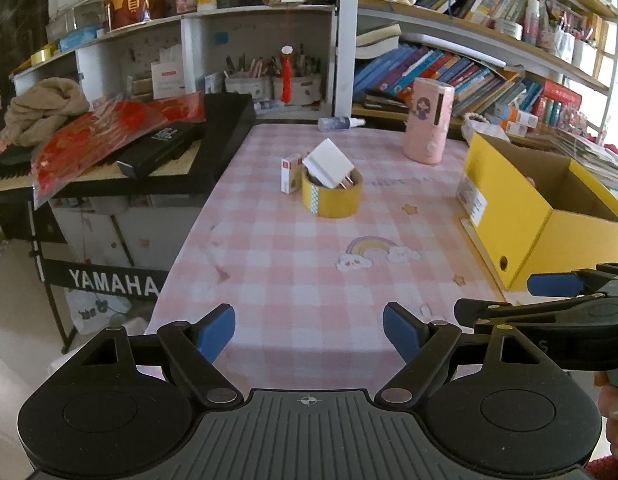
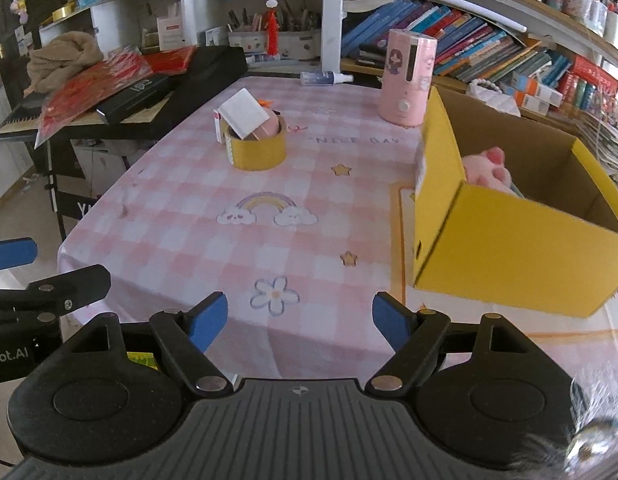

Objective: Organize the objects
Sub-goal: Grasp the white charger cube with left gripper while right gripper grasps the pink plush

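Observation:
A yellow tape roll stands mid-table with a white charger plug leaning in it and a small red-and-white box behind it. An open yellow cardboard box stands at the right, with a pink plush toy inside. My left gripper hovers open and empty over the table's near edge. Beside it, my right gripper is also open and empty, close to the box's near corner.
A pink cylindrical humidifier and a lying spray bottle sit at the back of the pink checked tablecloth. A cluttered keyboard flanks the table's left. Bookshelves fill the back wall.

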